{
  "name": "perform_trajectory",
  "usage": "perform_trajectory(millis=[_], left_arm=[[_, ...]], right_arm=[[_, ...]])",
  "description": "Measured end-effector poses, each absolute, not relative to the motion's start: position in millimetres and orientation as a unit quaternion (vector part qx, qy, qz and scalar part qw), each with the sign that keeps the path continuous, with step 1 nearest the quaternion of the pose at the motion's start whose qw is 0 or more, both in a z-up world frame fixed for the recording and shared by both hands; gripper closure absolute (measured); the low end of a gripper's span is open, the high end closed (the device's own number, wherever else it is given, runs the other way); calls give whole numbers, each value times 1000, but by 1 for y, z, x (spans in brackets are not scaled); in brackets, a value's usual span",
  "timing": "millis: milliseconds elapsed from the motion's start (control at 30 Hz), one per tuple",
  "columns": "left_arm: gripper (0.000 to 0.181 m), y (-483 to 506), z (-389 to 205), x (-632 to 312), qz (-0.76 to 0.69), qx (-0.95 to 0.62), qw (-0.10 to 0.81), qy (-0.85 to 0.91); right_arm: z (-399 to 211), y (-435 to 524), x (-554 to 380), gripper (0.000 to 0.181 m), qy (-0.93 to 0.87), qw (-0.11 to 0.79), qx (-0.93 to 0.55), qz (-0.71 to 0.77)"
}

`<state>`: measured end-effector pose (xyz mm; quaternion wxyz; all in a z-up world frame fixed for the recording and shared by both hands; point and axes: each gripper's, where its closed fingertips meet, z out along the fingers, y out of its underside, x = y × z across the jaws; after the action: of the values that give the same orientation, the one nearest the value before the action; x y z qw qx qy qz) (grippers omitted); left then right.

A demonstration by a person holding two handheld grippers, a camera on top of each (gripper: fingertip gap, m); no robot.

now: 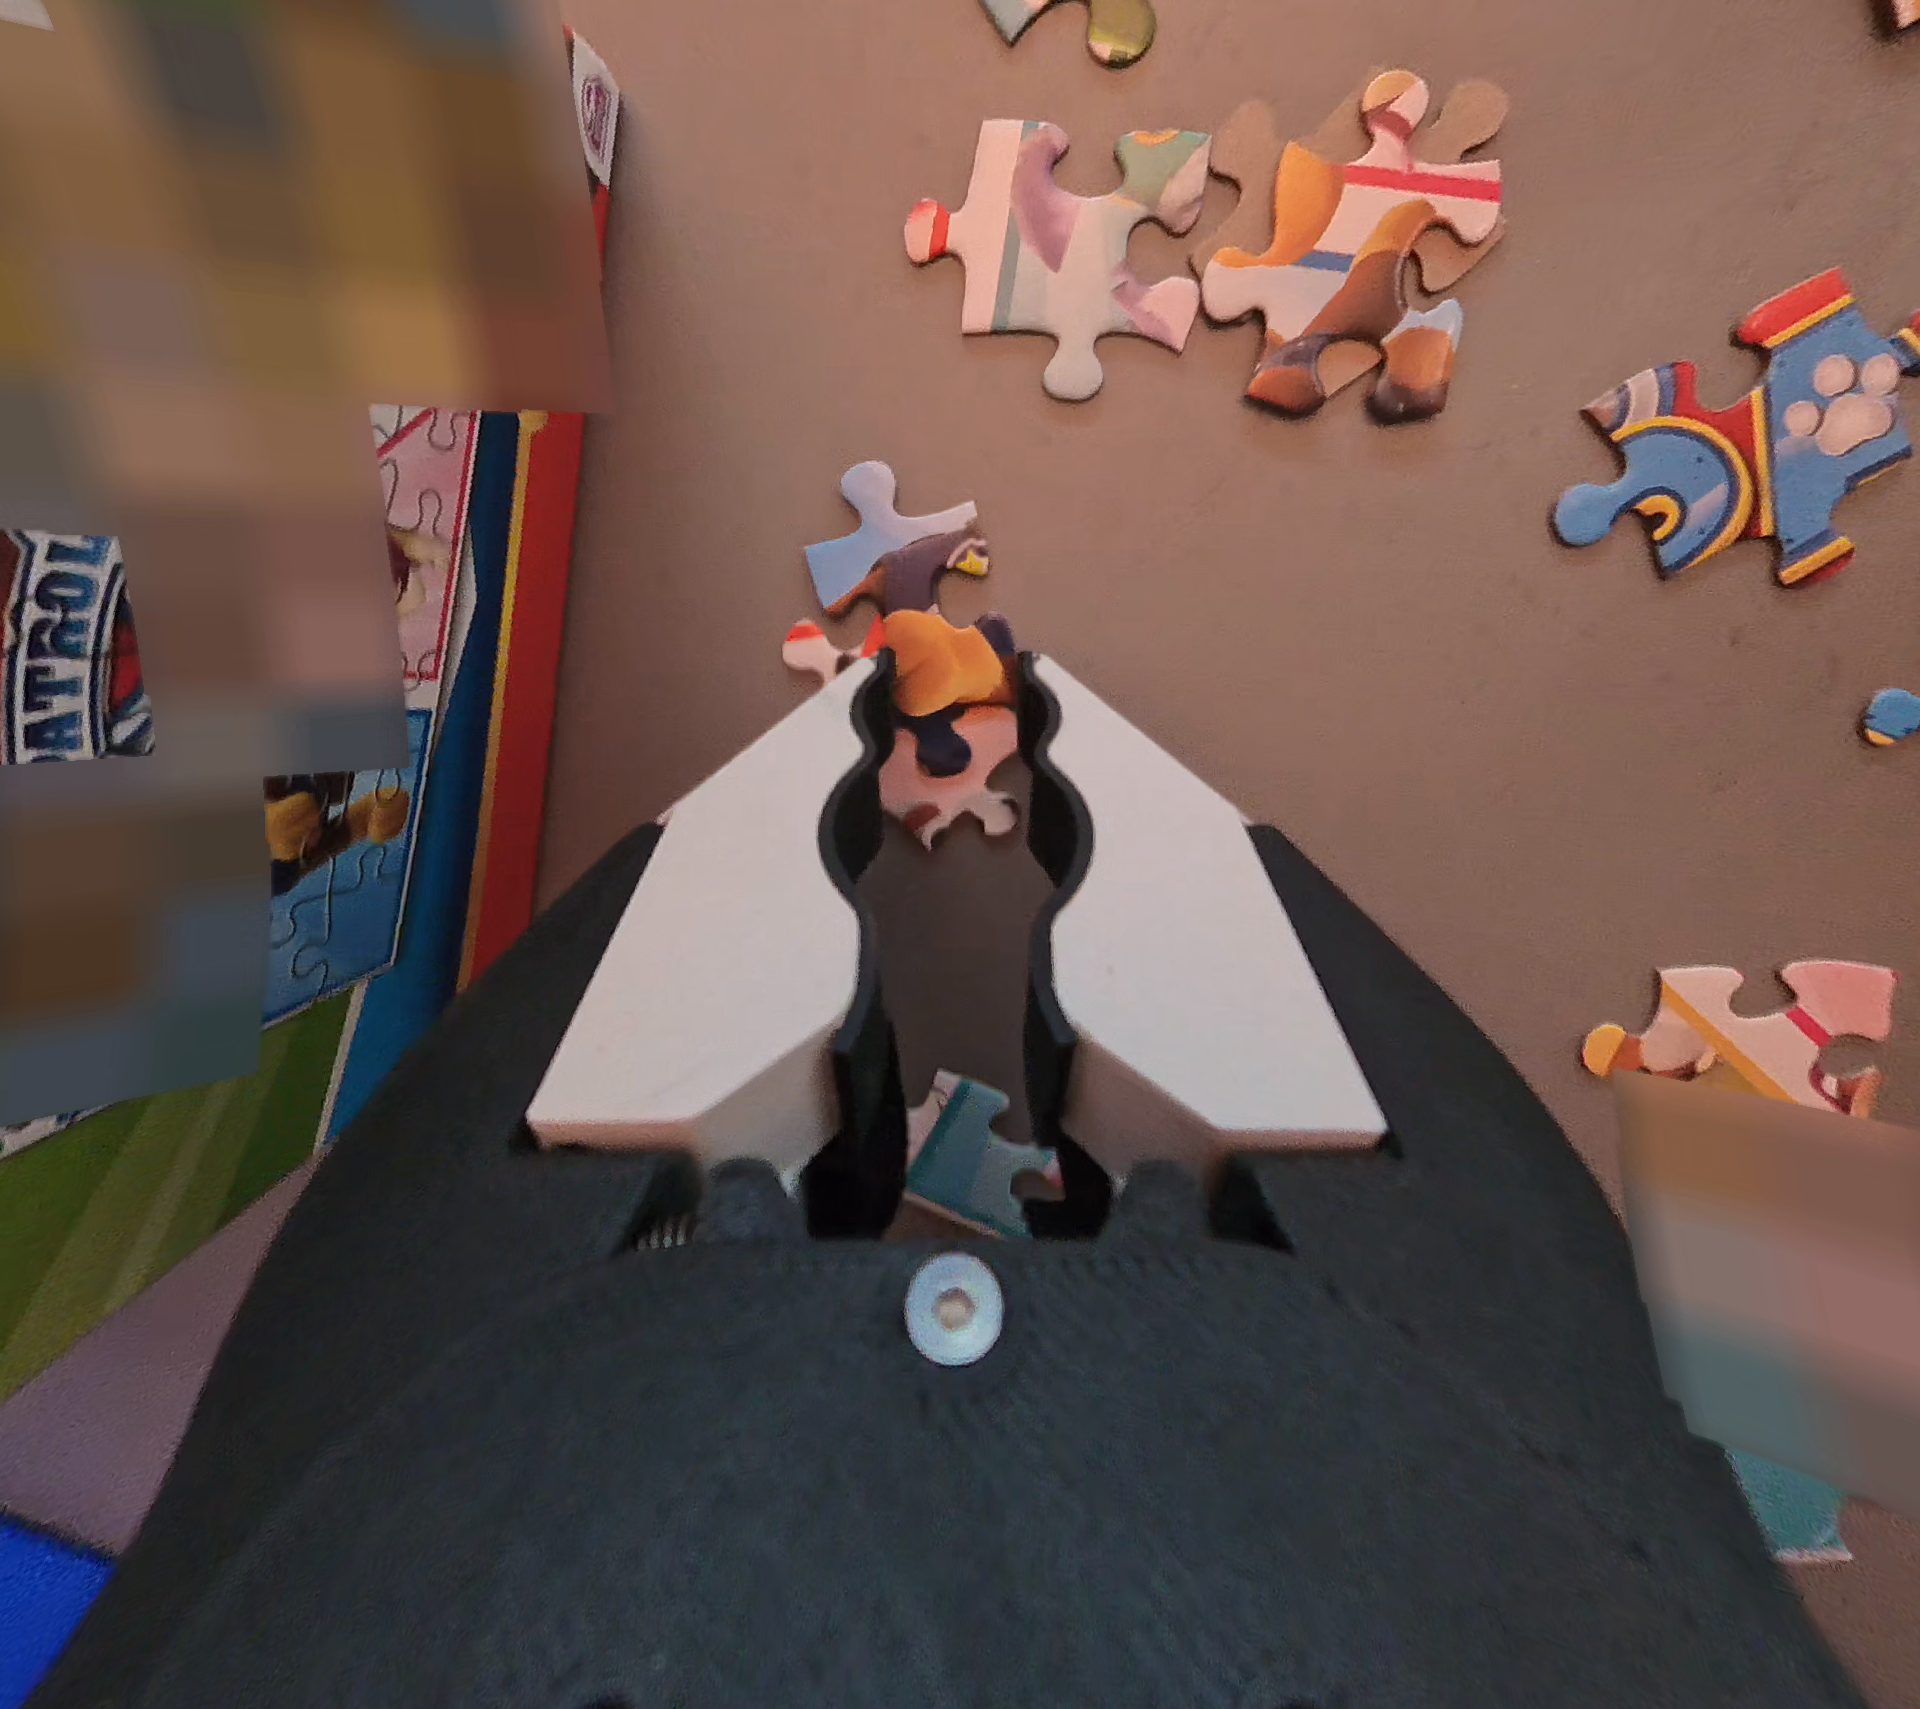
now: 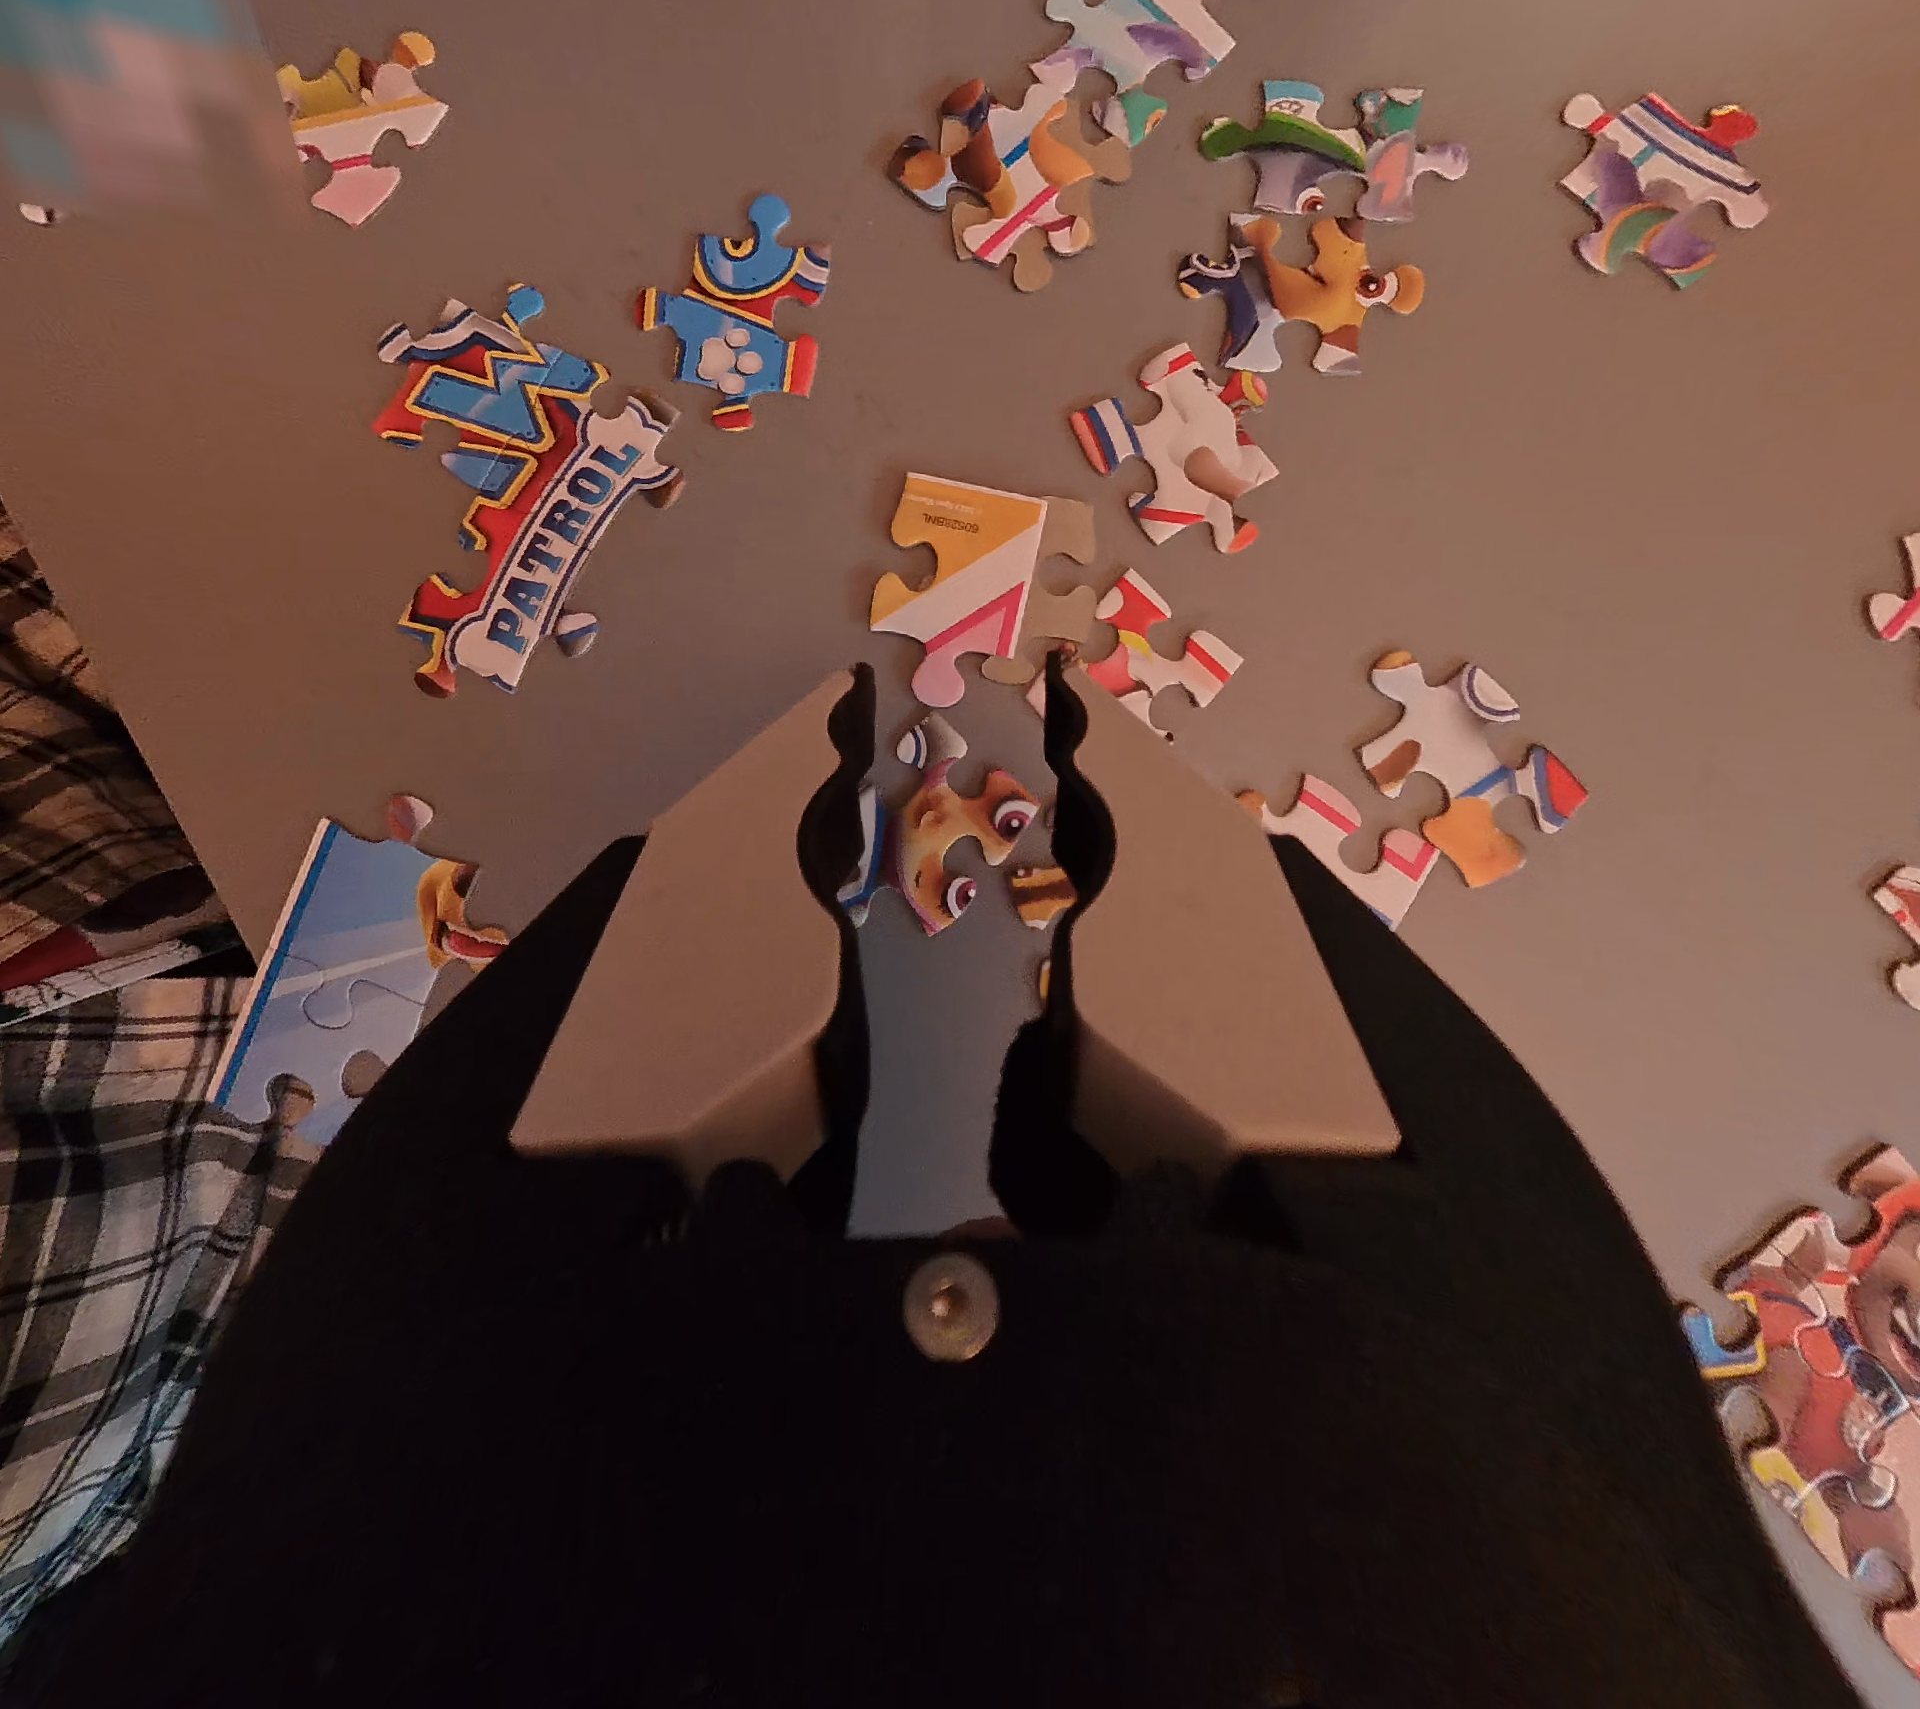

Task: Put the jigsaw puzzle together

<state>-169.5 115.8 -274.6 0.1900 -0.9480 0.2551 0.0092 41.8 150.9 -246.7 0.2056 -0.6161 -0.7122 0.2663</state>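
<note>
Left tongs are clamped on an orange piece, tips pinching its sides, with a pale blue piece joined on its far end; it sits just right of the puzzle box. Right tongs hang open over the grey worktop, gripping nothing, with a pup-face piece lying between the fingers and a yellow corner piece just past the tips. Loose pieces are scattered all over, and a joined logo chunk lies to the left.
</note>
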Motion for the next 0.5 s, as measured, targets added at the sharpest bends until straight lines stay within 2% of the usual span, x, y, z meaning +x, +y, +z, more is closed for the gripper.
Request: perform_trajectory(millis=[100, 200, 267, 367, 500], left_arm=[[165, 106, -274, -179, 33, -955, 150, 252], [150, 107, -266, -176, 47, -954, 161, 250], [147, 110, -258, -160, 41, -946, 183, 265], [146, 113, -251, -128, 32, -930, 194, 311], [144, 116, -250, -76, -2, -903, 213, 373]], right_arm=[[-253, 150, 39, 146, -713, 194, -621, 261], [-267, 148, 33, 135, -725, 181, -622, 233], [-275, 146, 28, 133, -732, 178, -620, 219], [-276, 147, 19, 146, -728, 187, -622, 219], [-276, 148, 18, 148, -734, 188, -617, 214]])
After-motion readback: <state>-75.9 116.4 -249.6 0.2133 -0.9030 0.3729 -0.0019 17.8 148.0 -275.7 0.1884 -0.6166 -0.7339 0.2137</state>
